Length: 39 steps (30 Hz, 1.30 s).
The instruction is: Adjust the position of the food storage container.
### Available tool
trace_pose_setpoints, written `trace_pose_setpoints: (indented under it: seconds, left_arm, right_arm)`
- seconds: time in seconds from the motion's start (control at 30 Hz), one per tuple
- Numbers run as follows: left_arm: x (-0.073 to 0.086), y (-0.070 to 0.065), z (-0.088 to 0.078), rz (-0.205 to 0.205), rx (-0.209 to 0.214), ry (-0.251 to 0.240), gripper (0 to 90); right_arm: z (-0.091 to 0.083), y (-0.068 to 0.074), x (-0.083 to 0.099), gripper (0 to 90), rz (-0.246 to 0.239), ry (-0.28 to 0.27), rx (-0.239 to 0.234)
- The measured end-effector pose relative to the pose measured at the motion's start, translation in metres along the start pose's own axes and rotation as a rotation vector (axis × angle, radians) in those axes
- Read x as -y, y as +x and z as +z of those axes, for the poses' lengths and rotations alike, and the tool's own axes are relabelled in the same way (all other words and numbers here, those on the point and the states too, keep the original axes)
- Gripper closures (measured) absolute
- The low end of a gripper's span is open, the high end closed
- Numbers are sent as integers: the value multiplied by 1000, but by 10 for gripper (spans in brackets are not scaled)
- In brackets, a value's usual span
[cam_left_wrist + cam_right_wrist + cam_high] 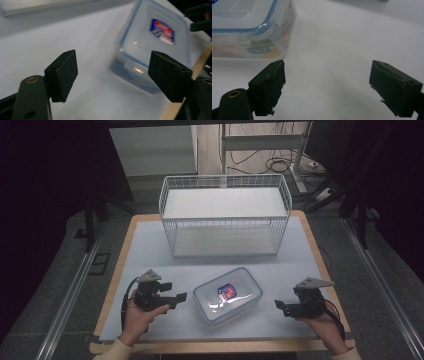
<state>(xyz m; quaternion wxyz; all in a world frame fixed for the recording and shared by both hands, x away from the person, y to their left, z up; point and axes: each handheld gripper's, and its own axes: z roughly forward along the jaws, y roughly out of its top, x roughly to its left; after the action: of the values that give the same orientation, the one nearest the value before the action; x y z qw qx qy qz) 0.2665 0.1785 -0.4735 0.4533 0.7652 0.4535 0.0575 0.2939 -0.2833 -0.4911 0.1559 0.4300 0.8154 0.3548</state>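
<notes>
Seen from the high view, a clear plastic food container [227, 295] with a blue-rimmed lid and a red and blue label sits near the front middle of a worktop [150, 255] covered in pale sheet. It lies flat, turned slightly askew, with its lid on. Behind it, toward 12 o'clock, stands a white wire basket [225, 215], well apart from the container.

A person's two hands come in from the bottom edge. The left gripper [179, 297] is at 9 o'clock from the container, near its left end but not touching; its fingers [63, 72] stand wide open with nothing between them. In the left gripper view the container [152, 47] lies ahead toward 1 o'clock, blurred, with bare worktop between the fingers.

The right gripper [278, 305] is at 3 o'clock from the container, pointing toward it with a gap between. Its fingers [270, 85] are also spread open and hold nothing. In the right gripper view a corner of the container [254, 30] shows at 11 o'clock, just beyond the left finger, with its lid clip folded down
</notes>
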Motion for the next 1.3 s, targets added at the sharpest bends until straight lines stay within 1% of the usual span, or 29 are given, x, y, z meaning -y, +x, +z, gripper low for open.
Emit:
trace_pose_setpoints:
  seconds: [0.13, 0.23, 0.27, 0.3, 0.33, 0.37, 0.4, 0.43, 0.47, 0.5, 0.53, 0.57, 0.6, 0.63, 0.67, 0.7, 0.73, 0.77, 0.8, 0.83, 0.87, 0.9, 1.0, 1.1, 1.17, 1.2, 1.23, 1.27, 1.3]
  left_arm:
    - [-7, -19, 0, 34, 31, -14, 238]
    - [-11, -36, 4, 63, 62, -7, 268]
    - [-11, -36, 4, 63, 62, -7, 279]
    - [-13, -48, 9, 91, 87, 8, 291]
    - [-13, -53, 12, 104, 84, 17, 315]
    - [-13, -57, 14, 113, 78, 22, 356]
    - [-13, -57, 14, 113, 78, 22, 394]
    - [-12, -67, 20, 143, 100, 49, 457]
    - [-12, -72, 23, 160, 115, 67, 511]
    - [-11, -76, 26, 175, 120, 78, 557]
    - [-11, -76, 26, 175, 120, 78, 614]
    - [-11, -82, 28, 195, 128, 93, 614]
    - [-11, -85, 30, 201, 136, 100, 708]
    - [-9, -93, 34, 219, 160, 119, 757]
    - [-8, -97, 37, 229, 174, 134, 802]
    - [-6, -101, 40, 240, 183, 146, 835]
    - [-6, -101, 40, 240, 183, 146, 856]
    - [-5, -106, 43, 261, 175, 161, 856]
    - [-3, -109, 46, 273, 170, 170, 885]
    - [1, -113, 52, 273, 192, 191, 890]
    - [1, -113, 52, 273, 192, 191, 894]
    - [5, -118, 58, 279, 204, 212, 895]
    - [11, -121, 64, 279, 208, 230, 897]
    - [16, -123, 70, 289, 197, 249, 898]
    - [19, -123, 74, 310, 173, 270, 898]
    - [20, -123, 75, 313, 164, 271, 899]
    - [21, -122, 76, 315, 155, 277, 899]
    - [21, -122, 76, 315, 155, 277, 899]
    - [22, -119, 78, 304, 140, 275, 899]
  right_arm:
    - [1, 0, 0, 137, -5, 5, 0]
    - [2, -1, 0, 138, -5, 10, 1]
    - [2, -1, 0, 138, -5, 10, 1]
    - [1, -1, 0, 139, 0, 8, 1]
    - [1, -1, 0, 140, 2, 8, 2]
    - [1, -1, 0, 141, 4, 7, 2]
    - [1, -1, 0, 141, 4, 7, 2]
    - [0, 0, 0, 142, 7, 7, 1]
    - [0, 0, 0, 143, 3, 7, 1]
    - [0, 1, 0, 143, 2, 6, 0]
    - [0, 1, 0, 143, 2, 6, 0]
    - [0, 1, 1, 143, -1, 6, 0]
    - [1, 1, 1, 144, -3, 7, -1]
    - [1, 2, 1, 144, -5, 7, -1]
    - [1, 2, 1, 145, -4, 8, -2]
    - [1, 2, 1, 148, -3, 8, -2]
    - [1, 2, 1, 148, -3, 8, -2]
    - [1, 3, 1, 157, -2, 2, 3]
    - [-2, 4, 0, 166, -14, -21, 22]
    - [-2, 5, 0, 166, -17, -25, 25]
    - [-3, 5, -1, 166, -17, -28, 27]
    - [-3, 6, -1, 166, -16, -28, 26]
    - [-1, 5, 0, 166, -18, -20, 25]
    - [0, 5, 1, 166, -12, -13, 21]
    - [0, 4, 1, 166, -15, -11, 21]
    - [0, 4, 1, 166, -16, -10, 22]
    - [0, 4, 2, 166, -16, -9, 23]
    - [0, 4, 2, 166, -16, -9, 23]
    - [0, 4, 2, 166, -14, -7, 24]
